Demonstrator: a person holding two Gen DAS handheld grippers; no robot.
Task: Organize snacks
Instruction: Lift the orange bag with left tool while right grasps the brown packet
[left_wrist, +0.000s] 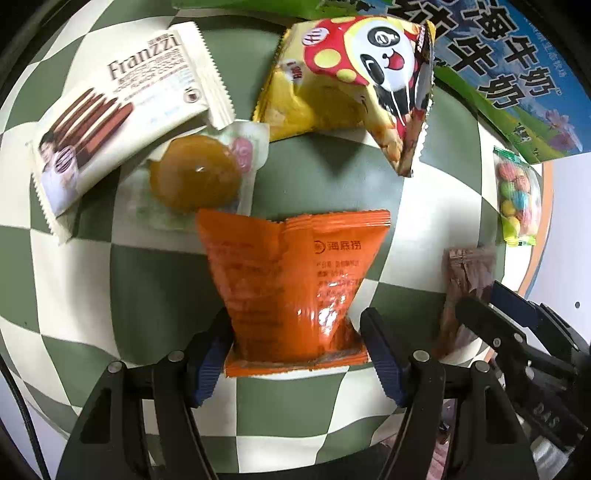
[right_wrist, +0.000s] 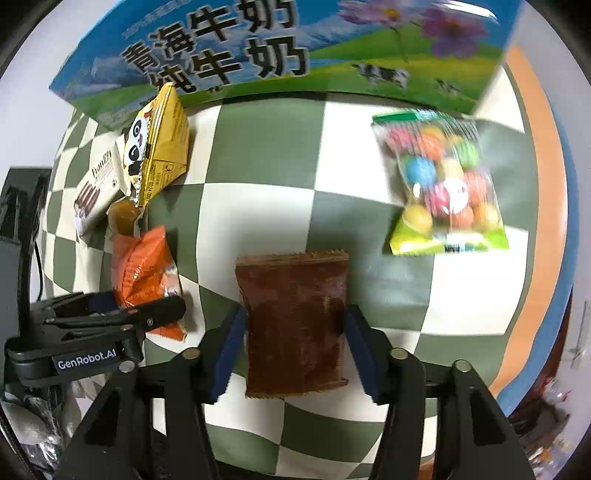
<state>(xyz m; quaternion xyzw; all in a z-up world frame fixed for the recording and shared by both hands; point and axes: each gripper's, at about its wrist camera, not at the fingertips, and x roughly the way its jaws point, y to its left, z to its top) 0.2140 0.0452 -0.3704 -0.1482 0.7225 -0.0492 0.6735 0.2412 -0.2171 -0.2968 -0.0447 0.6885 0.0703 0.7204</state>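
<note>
My left gripper is shut on the orange snack packet, squeezing its lower part; the same packet shows in the right wrist view. My right gripper has its pads against both sides of the brown snack packet, also seen in the left wrist view. Beyond lie a white Franzzi biscuit pack, a clear-wrapped round brown snack, a yellow panda bag and a bag of colourful candy balls.
A green-and-white checkered cloth covers the round table, with an orange and blue rim at the right. A blue-green milk carton box stands along the far edge.
</note>
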